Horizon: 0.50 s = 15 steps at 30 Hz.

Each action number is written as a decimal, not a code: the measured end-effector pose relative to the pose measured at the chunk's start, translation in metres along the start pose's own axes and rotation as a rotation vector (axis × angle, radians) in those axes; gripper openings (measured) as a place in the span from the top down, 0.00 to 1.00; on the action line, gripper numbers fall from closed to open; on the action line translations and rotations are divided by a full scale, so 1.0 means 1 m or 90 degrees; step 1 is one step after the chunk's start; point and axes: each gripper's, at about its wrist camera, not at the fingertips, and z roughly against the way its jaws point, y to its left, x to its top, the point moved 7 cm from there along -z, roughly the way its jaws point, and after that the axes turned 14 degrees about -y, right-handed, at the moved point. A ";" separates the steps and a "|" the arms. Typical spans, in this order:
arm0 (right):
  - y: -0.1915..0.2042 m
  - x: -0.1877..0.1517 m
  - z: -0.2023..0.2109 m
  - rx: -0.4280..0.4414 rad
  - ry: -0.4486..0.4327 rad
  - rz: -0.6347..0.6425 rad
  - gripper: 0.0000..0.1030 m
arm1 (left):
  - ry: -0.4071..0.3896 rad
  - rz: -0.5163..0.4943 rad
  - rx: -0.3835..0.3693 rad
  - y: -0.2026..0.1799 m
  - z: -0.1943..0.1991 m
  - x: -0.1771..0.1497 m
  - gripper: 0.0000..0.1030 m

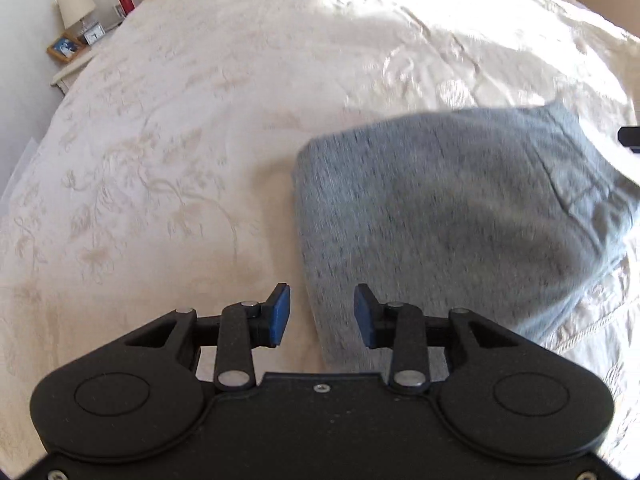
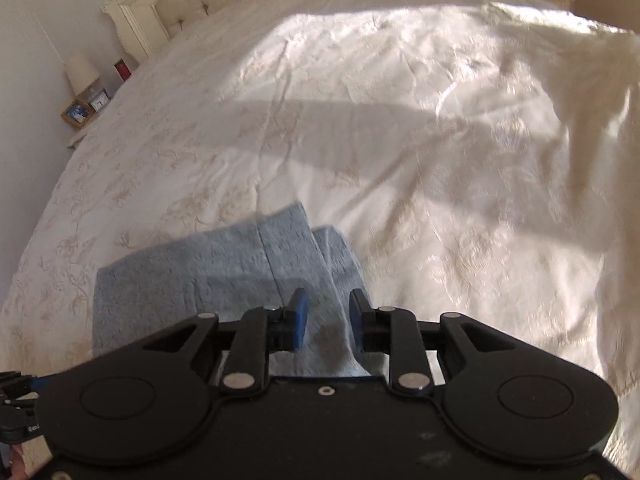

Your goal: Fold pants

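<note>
Nearest me, my left tongs (image 1: 322, 314) hang apart and empty over the near-left edge of the grey pants (image 1: 460, 216). My right tongs (image 2: 329, 322) are also apart, cloth between them, ungripped. The pants lie folded on the bed (image 1: 180, 120); I judge a final fold or tidy remains: pinch an edge.

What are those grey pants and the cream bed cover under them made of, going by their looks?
The pants look like soft heathered jersey knit, matte, going by the speckled grey and limp folds. The bed cover seems a woven damask or jacquard with slight sheen: a tone-on-tone floral pattern catches the light. Exact fibre can't be told.
</note>
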 end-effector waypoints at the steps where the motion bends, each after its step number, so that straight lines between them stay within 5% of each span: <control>1: 0.009 0.005 -0.003 0.013 -0.014 0.009 0.71 | -0.007 0.010 -0.002 0.001 -0.005 0.011 0.56; 7: 0.056 0.004 -0.056 0.042 0.000 0.083 0.70 | 0.013 0.026 -0.011 -0.014 -0.072 0.043 0.53; 11: 0.042 -0.015 -0.096 -0.038 0.040 0.118 0.70 | 0.102 0.056 0.017 -0.004 -0.122 0.021 0.51; 15: 0.017 -0.026 -0.109 -0.080 0.048 0.128 0.63 | 0.109 0.058 0.013 -0.002 -0.126 0.018 0.48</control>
